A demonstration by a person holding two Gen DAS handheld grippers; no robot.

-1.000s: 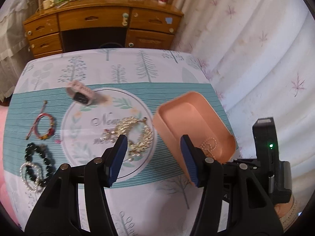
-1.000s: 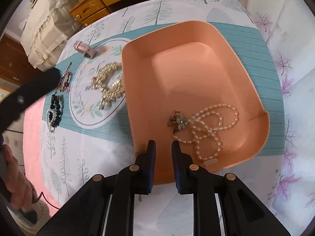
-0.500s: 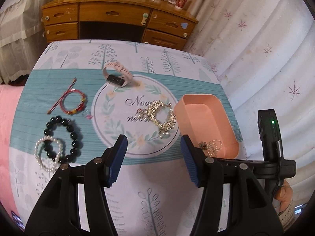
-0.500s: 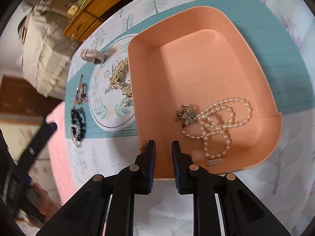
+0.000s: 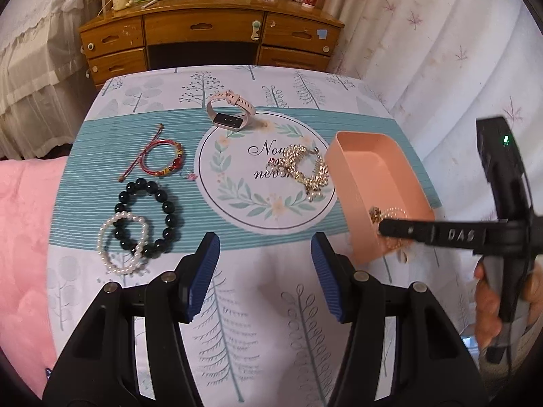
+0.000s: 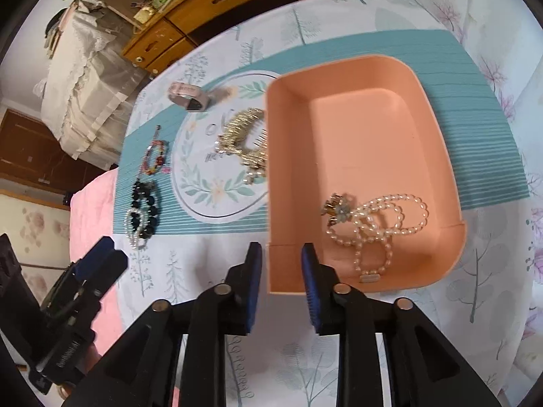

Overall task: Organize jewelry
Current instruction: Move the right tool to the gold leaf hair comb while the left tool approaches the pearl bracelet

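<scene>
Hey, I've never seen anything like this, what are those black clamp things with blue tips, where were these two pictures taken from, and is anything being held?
They are hand-held two-finger grippers, one in each of a person's hands, each carrying a fisheye camera looking along its fingers. One picture is from the left gripper, the other from the right gripper. On the tree-print tablecloth lie a pink watch, a red cord bracelet, a black bead bracelet, a white pearl bracelet and a gold piece. The peach tray holds a pearl necklace. Neither gripper holds anything; the right one's jaws have just been opening.

Peach tray (image 6: 437,156) at tablecloth (image 6: 210,264) right edge, pearl necklace (image 6: 376,224) inside near corner; right gripper (image 6: 281,281) jaws just opening, empty.
</scene>
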